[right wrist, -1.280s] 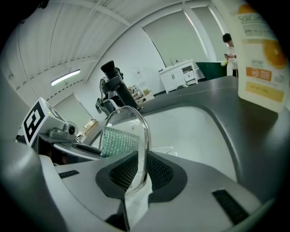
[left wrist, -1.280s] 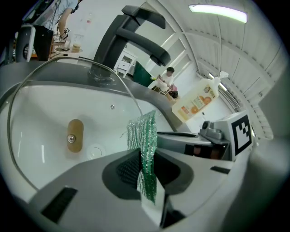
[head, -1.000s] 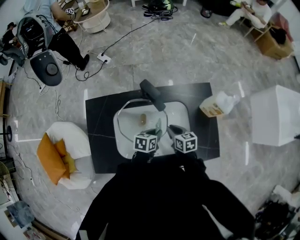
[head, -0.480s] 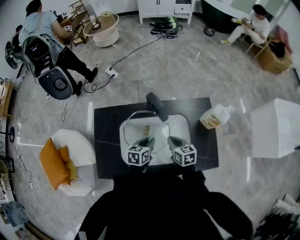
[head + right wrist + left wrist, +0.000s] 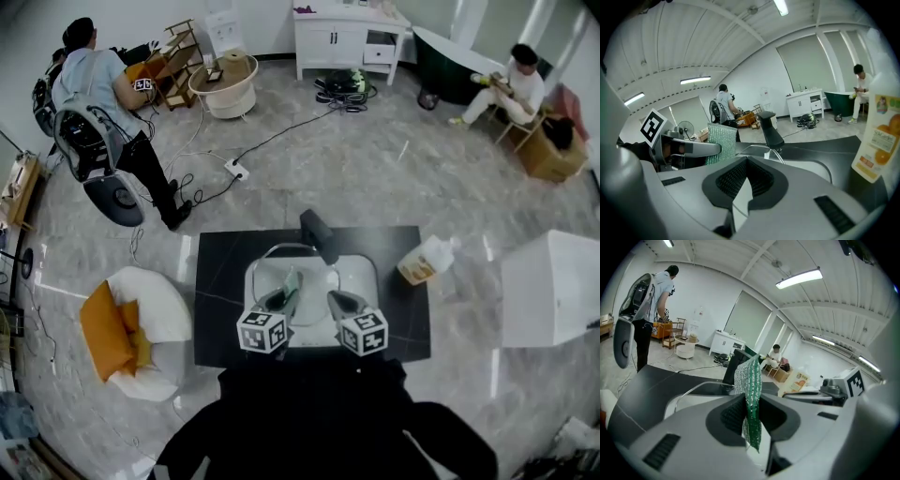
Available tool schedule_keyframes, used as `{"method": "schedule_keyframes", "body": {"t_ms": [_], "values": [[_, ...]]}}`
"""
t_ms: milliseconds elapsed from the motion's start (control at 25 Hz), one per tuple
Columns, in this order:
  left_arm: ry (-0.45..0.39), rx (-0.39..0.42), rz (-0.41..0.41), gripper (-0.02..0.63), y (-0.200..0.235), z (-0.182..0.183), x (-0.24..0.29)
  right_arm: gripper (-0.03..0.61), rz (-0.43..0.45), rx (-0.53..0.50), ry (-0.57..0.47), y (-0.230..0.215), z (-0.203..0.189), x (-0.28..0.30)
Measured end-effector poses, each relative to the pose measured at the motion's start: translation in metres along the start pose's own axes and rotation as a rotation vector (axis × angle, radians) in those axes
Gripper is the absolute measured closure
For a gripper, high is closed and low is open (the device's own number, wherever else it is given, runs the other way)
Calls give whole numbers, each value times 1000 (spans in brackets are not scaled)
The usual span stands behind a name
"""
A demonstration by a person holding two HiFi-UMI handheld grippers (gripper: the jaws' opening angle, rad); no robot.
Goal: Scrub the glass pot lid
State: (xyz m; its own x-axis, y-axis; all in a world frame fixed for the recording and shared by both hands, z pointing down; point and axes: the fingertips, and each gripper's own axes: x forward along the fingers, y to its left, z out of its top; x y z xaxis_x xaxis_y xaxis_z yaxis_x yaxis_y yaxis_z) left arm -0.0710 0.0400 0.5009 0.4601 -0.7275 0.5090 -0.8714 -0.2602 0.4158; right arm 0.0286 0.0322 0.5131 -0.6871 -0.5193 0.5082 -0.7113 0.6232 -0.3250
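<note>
Near edge of the glass pot lid (image 5: 311, 277) behind the left gripper (image 5: 281, 298) and right gripper (image 5: 337, 302); bottle (image 5: 424, 260) print illegible.

A white cabinet (image 5: 352, 42) stands against the wall on a grey marble floor (image 5: 450, 178).

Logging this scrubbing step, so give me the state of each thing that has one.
left tongs: shut on the green scrub pad
green scrub pad: pinched upright, sticking out past the jaws
right tongs: shut on the rim of the glass pot lid
glass pot lid: held over the sink
detergent bottle: upright
</note>
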Motion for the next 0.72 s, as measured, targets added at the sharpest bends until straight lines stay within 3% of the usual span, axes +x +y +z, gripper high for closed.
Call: {"method": "schedule_keyframes", "body": {"t_ms": [320,720], "values": [[-147,140,73,551,-10,35,-30,575,13,-53,-128,25,42,-20],[-272,203,105,551,-24,53,-62,575,5,-111,-211,44,59,-33]]}}
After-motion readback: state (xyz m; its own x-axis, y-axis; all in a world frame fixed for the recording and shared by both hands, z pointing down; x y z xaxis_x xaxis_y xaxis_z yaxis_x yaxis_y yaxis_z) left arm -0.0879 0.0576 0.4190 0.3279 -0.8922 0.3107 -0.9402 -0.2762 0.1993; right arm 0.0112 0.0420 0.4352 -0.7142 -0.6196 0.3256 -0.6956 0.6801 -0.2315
